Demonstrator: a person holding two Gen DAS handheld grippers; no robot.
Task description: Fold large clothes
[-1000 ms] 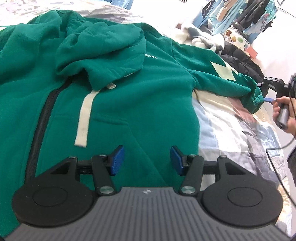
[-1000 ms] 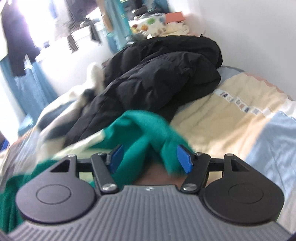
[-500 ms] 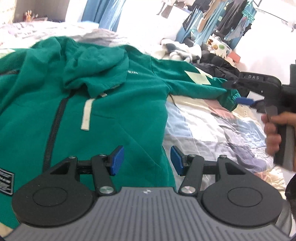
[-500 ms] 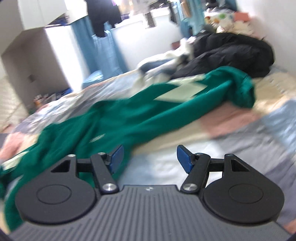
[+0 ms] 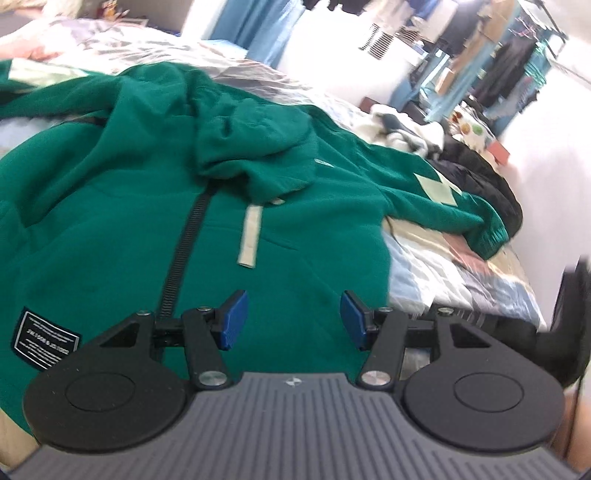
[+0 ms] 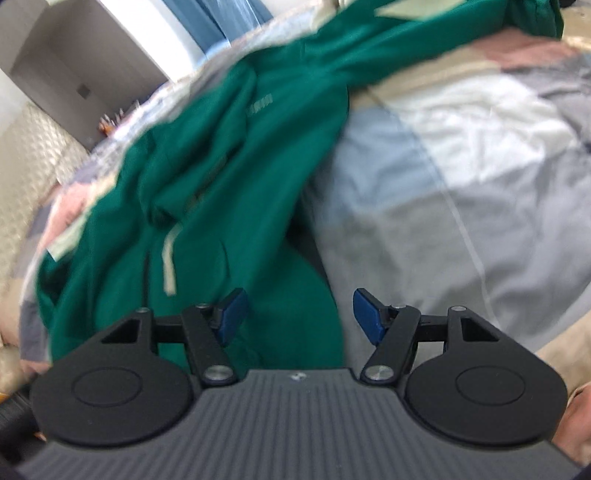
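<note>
A green zip hoodie [image 5: 122, 206] lies front up on the bed, hood crumpled over its chest, a pale drawstring [image 5: 251, 236] beside the black zipper. Its right sleeve [image 5: 454, 206] stretches out towards the wall. My left gripper [image 5: 293, 319] hovers open above the hoodie's lower front, nothing between its blue pads. In the right wrist view the same hoodie [image 6: 221, 177] fills the left half, blurred. My right gripper [image 6: 299, 314] stands open over the hoodie's lower right edge, where green cloth meets the bedsheet. Part of the right tool shows dark at the left wrist view's right edge.
A patchwork bedsheet [image 6: 461, 177] in grey, blue and cream covers the bed. A black puffer jacket [image 5: 480, 177] and pale clothes [image 5: 406, 133] are heaped at the far end. Hanging clothes [image 5: 517, 55] and blue curtains [image 5: 255, 33] line the back wall.
My right gripper left the sleeve cuff lying on the bed and swung back to the hoodie's lower right edge. My left gripper drew back, showing the black label at the hem.
</note>
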